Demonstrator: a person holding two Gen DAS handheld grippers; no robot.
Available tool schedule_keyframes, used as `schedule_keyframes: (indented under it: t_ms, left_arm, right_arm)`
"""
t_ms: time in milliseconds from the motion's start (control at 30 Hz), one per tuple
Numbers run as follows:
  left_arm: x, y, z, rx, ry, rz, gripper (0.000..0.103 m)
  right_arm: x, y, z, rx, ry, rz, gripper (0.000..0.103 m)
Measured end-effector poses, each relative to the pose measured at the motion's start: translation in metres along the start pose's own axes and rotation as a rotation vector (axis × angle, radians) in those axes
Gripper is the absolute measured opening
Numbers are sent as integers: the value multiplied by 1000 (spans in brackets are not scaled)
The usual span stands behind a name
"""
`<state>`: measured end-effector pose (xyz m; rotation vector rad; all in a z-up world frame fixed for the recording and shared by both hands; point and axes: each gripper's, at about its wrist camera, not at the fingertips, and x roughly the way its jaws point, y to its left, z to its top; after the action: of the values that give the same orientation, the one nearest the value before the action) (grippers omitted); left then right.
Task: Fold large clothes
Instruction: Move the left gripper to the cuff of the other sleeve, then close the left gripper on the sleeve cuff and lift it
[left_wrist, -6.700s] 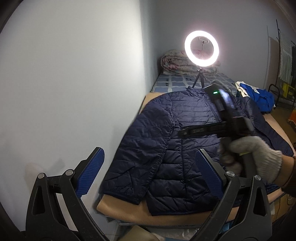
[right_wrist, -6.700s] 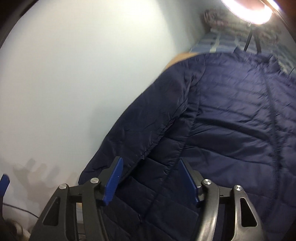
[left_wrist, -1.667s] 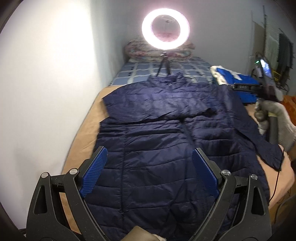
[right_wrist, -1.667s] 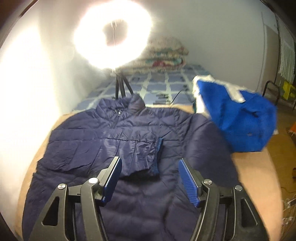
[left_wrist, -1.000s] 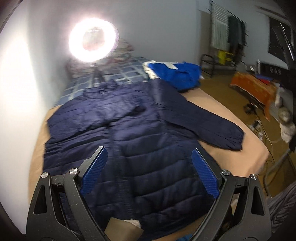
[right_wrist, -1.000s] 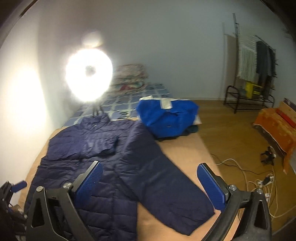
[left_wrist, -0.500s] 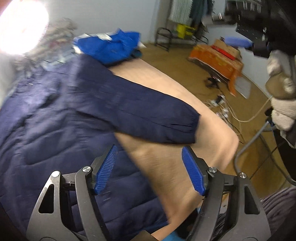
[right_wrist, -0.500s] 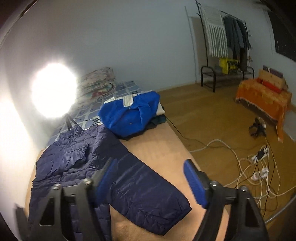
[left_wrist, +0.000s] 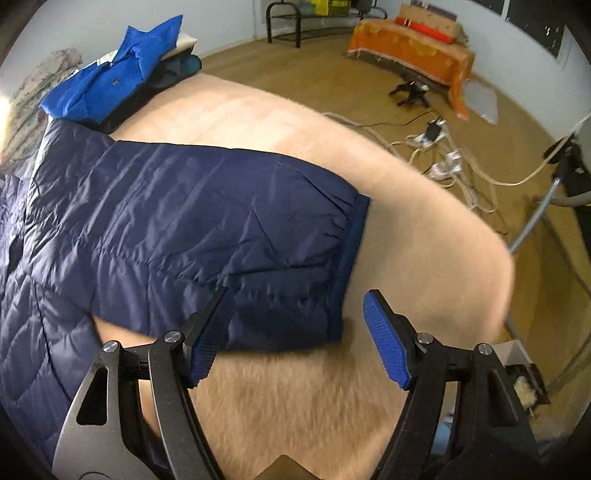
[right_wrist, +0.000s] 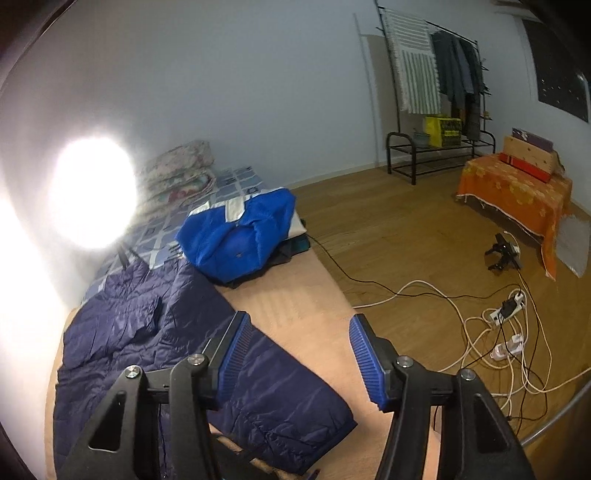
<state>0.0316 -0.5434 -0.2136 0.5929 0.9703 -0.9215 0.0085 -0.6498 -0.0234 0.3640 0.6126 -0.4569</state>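
A tan fleece-covered bed (right_wrist: 295, 295) carries the navy quilted puffer jacket (right_wrist: 122, 332), spread flat with one sleeve (left_wrist: 221, 229) stretched across toward the bed's edge. A bright blue garment (right_wrist: 240, 236) lies heaped beyond it. The left claw (left_wrist: 295, 332) hangs wide open at the sleeve cuff; the right claw (right_wrist: 295, 354) is open too, above the sleeve.

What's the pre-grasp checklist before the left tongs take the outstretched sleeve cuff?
1. Left tongs open: ok.
2. Sleeve cuff between their fingers: not ok, only its lower corner, near the left finger.
3. Sleeve flat on the tan bed cover: ok.
4. Right tongs open, holding nothing: ok.
5. Other sleeve already folded across the chest: ok.
6. Blue garment pile apart from the cuff: ok.
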Motion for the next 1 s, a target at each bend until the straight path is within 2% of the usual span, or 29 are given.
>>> schedule_keyframes:
  t_ms: [100,300,400,433,467,567,733,800,1000]
  left_arm:
    - [15,-5,3,22,19,61,75]
    - [23,-8,2,46,13,104,72]
    - [23,-7,5,29,15,76,49]
    - [22,-6,6,23,16,77,31]
    - [21,-5,8,17,17,82,17]
    - [15,8,11,-29,20,52,8]
    - [-19,42,13,-157,-14,-52,7]
    - [-44,60,11,-192,-51,-78,7]
    - [-118,128,-10,-302,-143,-111,7]
  right_arm:
    - [-2,-6,1,9,-7,-6,61]
    - [-2,-11,2,22,-17,-16,68]
    - [-3,-13,2,25,-20,-11,70]
    - [-3,-13,2,25,-22,-10,70]
    - [-3,-13,3,26,-24,-9,71]
    - [-5,-13,3,31,-33,-5,71]
    - [-8,-11,5,36,-45,6,71]
    - [-7,-8,5,40,-47,9,71]
    - [-6,4,5,23,-56,17,80]
